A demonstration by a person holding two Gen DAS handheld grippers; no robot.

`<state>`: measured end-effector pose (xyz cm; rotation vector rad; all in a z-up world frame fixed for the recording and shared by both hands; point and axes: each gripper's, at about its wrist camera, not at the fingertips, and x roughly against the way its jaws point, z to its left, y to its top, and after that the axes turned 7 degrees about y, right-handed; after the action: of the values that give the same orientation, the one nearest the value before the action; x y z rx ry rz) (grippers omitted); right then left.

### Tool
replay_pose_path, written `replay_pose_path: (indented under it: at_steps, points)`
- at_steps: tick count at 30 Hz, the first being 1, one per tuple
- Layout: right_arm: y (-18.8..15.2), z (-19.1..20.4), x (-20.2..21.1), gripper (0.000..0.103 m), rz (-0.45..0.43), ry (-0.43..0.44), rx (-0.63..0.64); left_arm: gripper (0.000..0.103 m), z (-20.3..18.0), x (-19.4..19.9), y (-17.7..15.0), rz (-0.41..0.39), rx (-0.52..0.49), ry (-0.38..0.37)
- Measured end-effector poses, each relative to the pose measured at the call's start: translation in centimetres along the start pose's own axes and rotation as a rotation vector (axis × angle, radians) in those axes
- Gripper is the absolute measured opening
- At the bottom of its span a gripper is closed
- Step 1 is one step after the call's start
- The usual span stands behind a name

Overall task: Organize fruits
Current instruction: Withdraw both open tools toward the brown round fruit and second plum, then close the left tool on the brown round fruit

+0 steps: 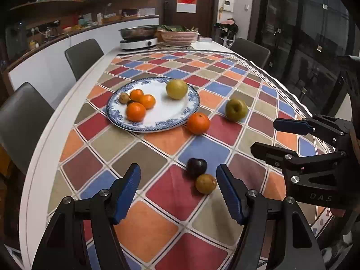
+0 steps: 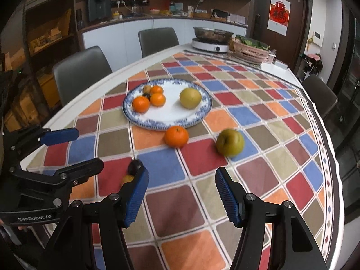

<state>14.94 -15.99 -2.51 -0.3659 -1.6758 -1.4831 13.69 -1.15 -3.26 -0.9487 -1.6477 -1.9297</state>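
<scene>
Plate (image 1: 126, 122) mid-table, loose fruit nearer the grippers.
On plate: three tangerines (image 1: 136, 111) and a small fruit left, pear (image 1: 176, 89) right. On cloth before it: orange (image 1: 198, 123), apple (image 1: 236, 109) to its right; plum (image 1: 196, 167) touching passion fruit (image 1: 205, 183), nearest.

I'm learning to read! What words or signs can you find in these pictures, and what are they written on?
"DAS": on the black body of the right gripper, cut off at the picture's edge.
"GenRobot.AI": on the black body of the left gripper.
Red poster on the door: one big decorative character, too blurred to read surely.
Small print beneath it: too small.
</scene>
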Motion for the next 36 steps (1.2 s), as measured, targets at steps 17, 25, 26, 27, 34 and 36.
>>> replay_pose_path:
  at_steps: [17,25,26,27,34,36]
  points:
    - [-2.4,-1.1,-1.7,0.062,0.071,0.009,-0.026,0.058,-2.7,-4.1,-1.8,0.080,-0.047,-0.069]
    - [-2.9,-1.6,-2.4,0.062,0.099,0.005,-0.045,0.045,-3.4,-5.6,-1.8,0.108,-0.061,-0.072]
    - [-2.9,-1.6,-2.5,0.062,0.101,0.006,-0.047,0.044,-3.5,-5.7,-1.9,0.110,-0.064,-0.073]
    - [-3.0,-1.6,-2.5,0.062,0.103,0.008,-0.048,0.042,-3.5,-5.7,-1.9,0.112,-0.065,-0.074]
    - [-3.2,-1.6,-2.7,0.062,0.114,0.010,-0.052,0.030,-3.4,-6.0,-1.9,0.126,-0.050,-0.095]
    - [-3.2,-1.6,-2.8,0.062,0.116,0.009,-0.052,0.030,-3.2,-5.8,-1.9,0.124,-0.041,-0.100]
